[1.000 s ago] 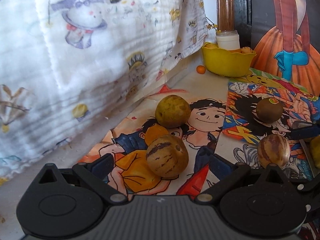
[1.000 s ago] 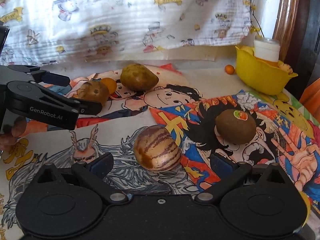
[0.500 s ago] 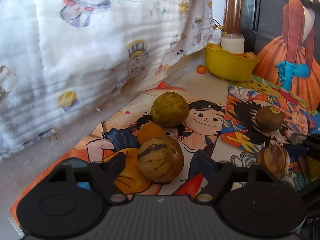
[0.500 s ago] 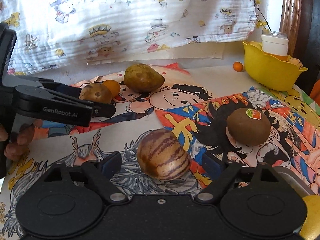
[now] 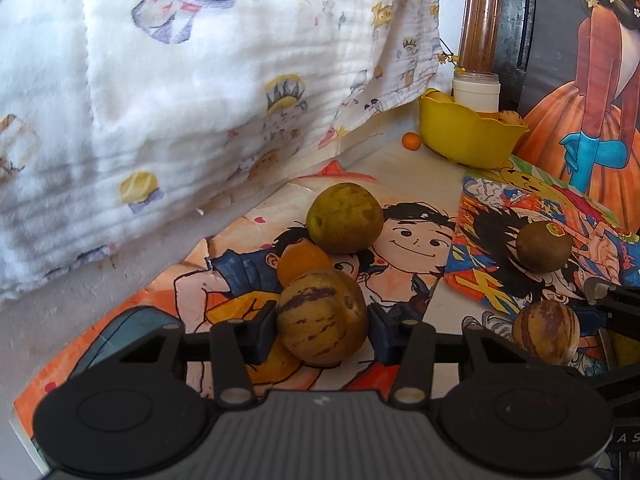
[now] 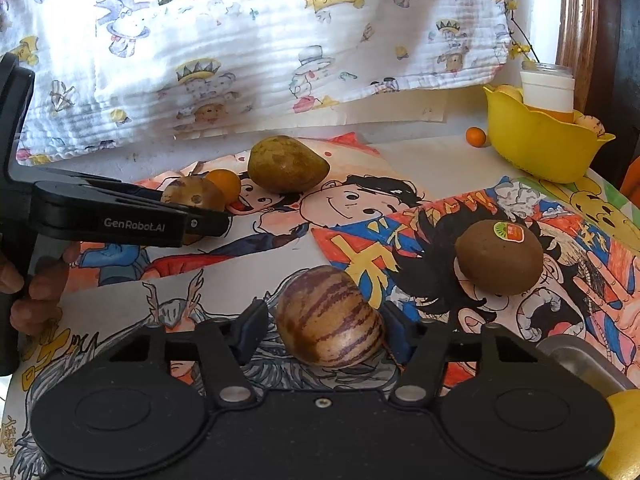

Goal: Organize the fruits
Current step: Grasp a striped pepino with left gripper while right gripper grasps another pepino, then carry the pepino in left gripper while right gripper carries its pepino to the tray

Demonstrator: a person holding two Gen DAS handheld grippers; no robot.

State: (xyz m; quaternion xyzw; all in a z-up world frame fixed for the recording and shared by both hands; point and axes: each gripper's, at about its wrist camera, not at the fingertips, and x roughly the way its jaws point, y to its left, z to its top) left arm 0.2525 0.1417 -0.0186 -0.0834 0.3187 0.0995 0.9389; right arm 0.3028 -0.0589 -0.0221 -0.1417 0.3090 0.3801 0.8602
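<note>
The left gripper [image 5: 322, 330] is clamped on a purple-streaked pepino melon [image 5: 322, 318], both pads touching its sides. This melon rests on the cartoon poster [image 5: 416, 240], just in front of a small orange [image 5: 302, 262] and a green-brown mango [image 5: 344, 218]. The right gripper [image 6: 328, 330] grips a 2nd striped pepino melon [image 6: 330, 318] the same way. A kiwi [image 6: 500, 256] lies near its right. A yellow bowl [image 6: 540, 148] stands at the far right.
</note>
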